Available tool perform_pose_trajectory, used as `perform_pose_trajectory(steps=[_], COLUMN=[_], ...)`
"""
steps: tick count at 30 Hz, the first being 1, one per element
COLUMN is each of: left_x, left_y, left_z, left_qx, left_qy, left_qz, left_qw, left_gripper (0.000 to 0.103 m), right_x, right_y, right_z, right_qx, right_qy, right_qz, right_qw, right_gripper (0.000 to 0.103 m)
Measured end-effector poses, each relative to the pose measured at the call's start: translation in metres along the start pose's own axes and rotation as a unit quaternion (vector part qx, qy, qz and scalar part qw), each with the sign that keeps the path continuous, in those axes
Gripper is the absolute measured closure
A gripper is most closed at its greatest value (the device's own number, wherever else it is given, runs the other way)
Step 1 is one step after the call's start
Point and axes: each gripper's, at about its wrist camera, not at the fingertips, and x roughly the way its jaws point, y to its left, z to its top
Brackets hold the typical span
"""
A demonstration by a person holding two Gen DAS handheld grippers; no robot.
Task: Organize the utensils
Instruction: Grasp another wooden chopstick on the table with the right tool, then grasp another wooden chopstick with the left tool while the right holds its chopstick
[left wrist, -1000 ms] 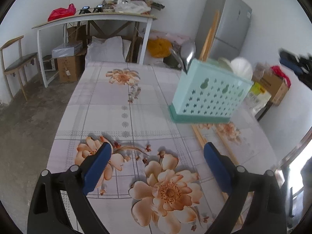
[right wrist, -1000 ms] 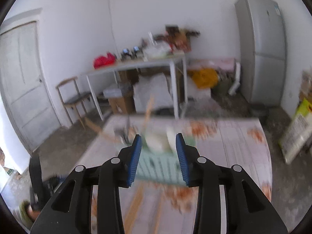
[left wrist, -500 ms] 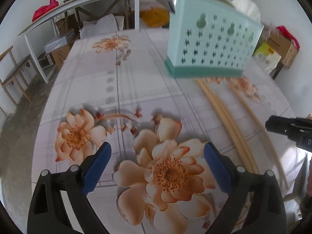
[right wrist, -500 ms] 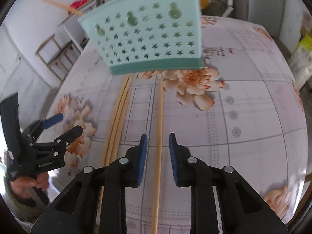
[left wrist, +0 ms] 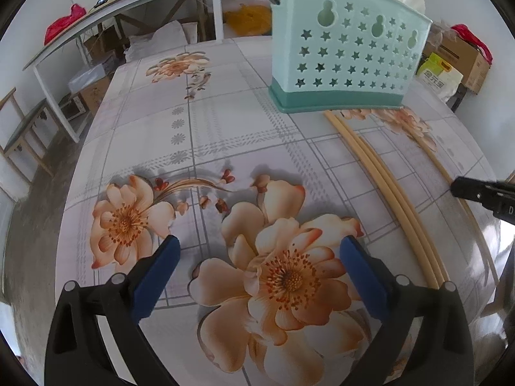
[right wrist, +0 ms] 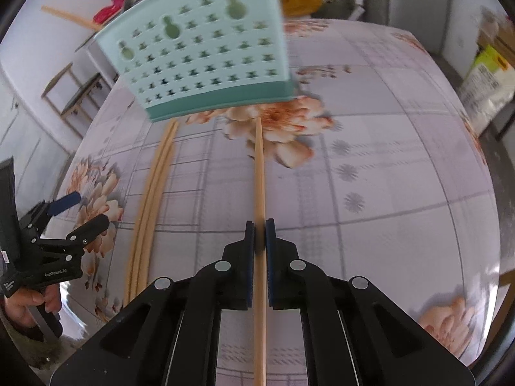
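Only the right wrist shows fingers (right wrist: 250, 241) pinching chopstick (right wrist: 259, 173).

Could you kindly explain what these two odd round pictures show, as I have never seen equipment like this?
There is no robot here: a person holds a two-finger gripper in each hand, and a fisheye camera on each looks forward along its fingers, hence the round pictures.

One picture comes from the left gripper, which is open over the flowered tablecloth with nothing between its blue pads.

The other comes from the right gripper, which has shut on a single chopstick lying on the cloth. The left gripper and the hand holding it show at that picture's left edge.

Also on the table: a mint utensil holder with star-shaped holes, and a bundle of chopsticks lying close together.
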Motion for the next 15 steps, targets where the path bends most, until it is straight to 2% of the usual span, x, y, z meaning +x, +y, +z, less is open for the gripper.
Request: perform_pose_trajectory(steps=[4,7,9,10,12,15], left_x=[-0.010,-0.013,-0.012,-0.011,-0.006,0.001], left_y=[-0.003,-0.019,-0.031,-0.038,-0.054,-0.066], left_z=[0.008,0.015,0.017,0.018,0.020,0.019], left_qx=[-0.031,-0.029,-0.019,-0.010,0.014,0.027], left_qy=[-0.020,-0.024,-0.024,-0.023,-0.019,-0.007], left_qz=[-0.064,-0.118,-0.140,-0.144,-0.142,-0.139], left_qw=[0.9973,0.9924,0.9897,0.9892,0.9895,0.9899], left_gripper=[0.021,0.034,0.045,0.049,0.065,0.081], right_x=[-0.002,-0.004,-0.004,-0.004,-0.004,-0.004], right_y=[-0.007,-0.004,-0.004,-0.004,-0.006,-0.009], right_z=[-0.003,-0.004,-0.005,-0.005,-0.005,-0.006], right_qx=[0.013,0.006,0.003,0.004,0.007,0.011], right_qy=[-0.007,-0.011,-0.014,-0.014,-0.015,-0.017], right_qz=[0.011,0.005,0.005,0.007,0.012,0.019], right_qw=[1.000,1.000,1.000,1.000,1.000,1.000], right_gripper=[0.098,0.098,0.098,0.098,0.098,0.098])
